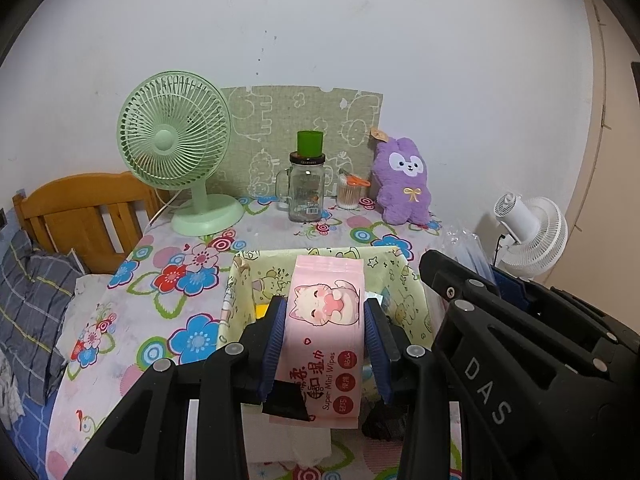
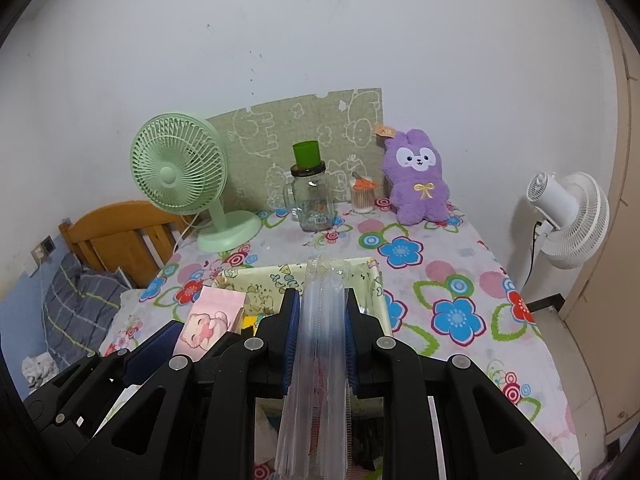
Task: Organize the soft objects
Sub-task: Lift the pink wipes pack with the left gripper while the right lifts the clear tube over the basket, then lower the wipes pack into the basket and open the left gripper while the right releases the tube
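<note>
My left gripper [image 1: 326,312] is shut on a pink pack of wet wipes [image 1: 324,328] with a cartoon cat on it, held over the open yellow fabric basket [image 1: 240,276] on the flowered table. My right gripper [image 2: 320,306] is shut on a clear, crinkly plastic packet [image 2: 320,340], held upright over the same basket [image 2: 376,284]. The right wrist view also shows the wipes pack [image 2: 210,324] at lower left. A purple plush bunny [image 1: 404,182] [image 2: 418,178] sits at the back of the table against the wall.
At the back stand a green desk fan [image 1: 176,152], a glass jar mug [image 1: 306,188] with a green cup on top, and a cotton swab jar [image 1: 348,192]. A white fan [image 2: 568,220] stands off the table's right edge. A wooden headboard [image 1: 80,208] and bedding lie left.
</note>
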The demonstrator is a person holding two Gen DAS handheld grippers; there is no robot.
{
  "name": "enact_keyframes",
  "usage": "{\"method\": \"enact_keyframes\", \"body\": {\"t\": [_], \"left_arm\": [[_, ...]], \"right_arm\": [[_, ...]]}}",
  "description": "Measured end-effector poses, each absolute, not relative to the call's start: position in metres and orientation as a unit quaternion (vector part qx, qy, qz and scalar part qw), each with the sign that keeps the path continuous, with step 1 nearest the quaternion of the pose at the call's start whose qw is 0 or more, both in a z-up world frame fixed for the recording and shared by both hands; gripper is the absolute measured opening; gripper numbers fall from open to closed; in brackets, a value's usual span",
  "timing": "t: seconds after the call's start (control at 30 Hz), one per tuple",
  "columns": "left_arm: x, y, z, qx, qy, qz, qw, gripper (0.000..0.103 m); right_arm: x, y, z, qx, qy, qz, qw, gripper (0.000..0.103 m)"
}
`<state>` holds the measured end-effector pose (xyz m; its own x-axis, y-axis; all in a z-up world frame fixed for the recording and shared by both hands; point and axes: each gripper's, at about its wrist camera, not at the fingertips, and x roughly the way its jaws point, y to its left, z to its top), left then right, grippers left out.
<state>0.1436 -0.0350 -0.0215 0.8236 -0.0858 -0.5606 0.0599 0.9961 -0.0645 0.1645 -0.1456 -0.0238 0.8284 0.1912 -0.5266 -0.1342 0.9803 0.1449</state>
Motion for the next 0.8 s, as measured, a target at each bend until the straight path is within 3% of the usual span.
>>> {"method": "enact_keyframes", "body": {"t": [0.8], "left_arm": [[0.203,-0.025,-0.052,-0.036,0.330,-0.032,0.943,0.041]], "right_arm": [[0.229,-0.133,-0.054,0.053,0.317,0.088,0.943,0.024]]}}
